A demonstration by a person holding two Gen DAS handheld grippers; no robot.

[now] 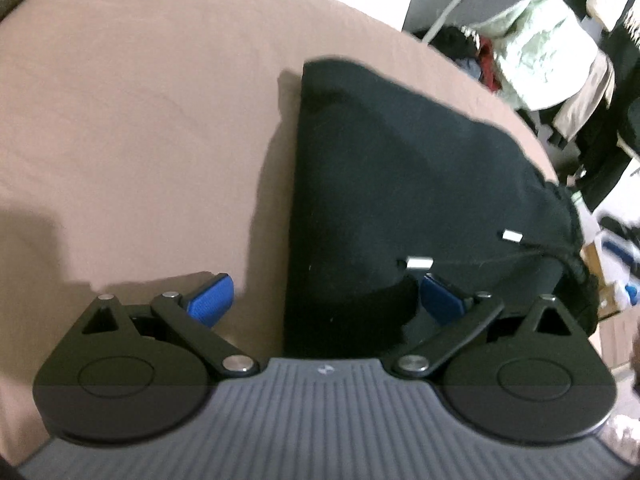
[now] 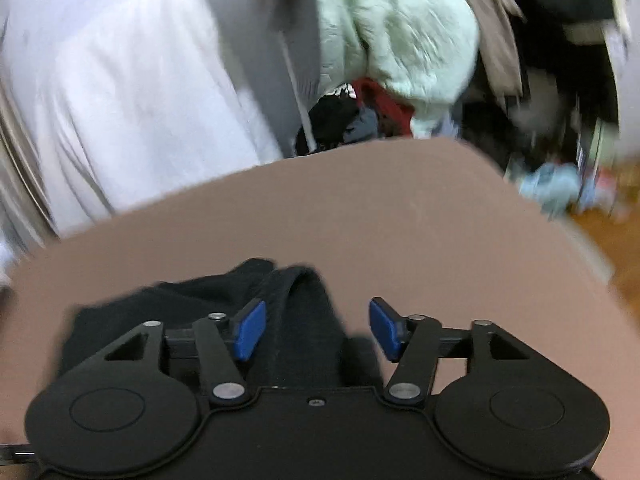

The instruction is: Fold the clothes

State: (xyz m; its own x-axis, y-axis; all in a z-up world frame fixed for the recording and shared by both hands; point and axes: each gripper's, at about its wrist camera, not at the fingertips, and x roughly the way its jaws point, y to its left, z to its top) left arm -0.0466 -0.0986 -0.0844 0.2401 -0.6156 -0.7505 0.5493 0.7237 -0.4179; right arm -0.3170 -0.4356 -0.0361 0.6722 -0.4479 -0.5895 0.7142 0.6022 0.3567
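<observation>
On the tan bedsheet [image 1: 140, 120] in front of you lies the black garment [image 1: 400, 184], folded into a compact wedge near the bed's right-hand edge. Your left gripper [image 1: 326, 300] hangs over its near end with both blue pads [image 1: 212, 298] spread wide and nothing between them; one pad sits over bare sheet, the other over the dark cloth. Only the left wrist view shows you the whole folded shape, its straight left edge casting a shadow on the sheet, plus the two small silver cord tips [image 1: 419, 262] lying on top of the fabric beside a black drawstring [image 1: 572, 256] that trails off to the right. The right wrist view gives you just a bunched corner of the garment [image 2: 208, 304], with a thick ribbed band rising between the fingers of your right gripper [image 2: 318, 330]. That claw is also parted, and the pads do not press the band, though it is too blurred to say whether the left pad brushes it. What this view adds is the room beyond the bed: a white cloth [image 2: 132, 92] hanging at the left and a pale green fleece [image 2: 404, 40] heaped over dark and red clothes past the sheet's far edge.
</observation>
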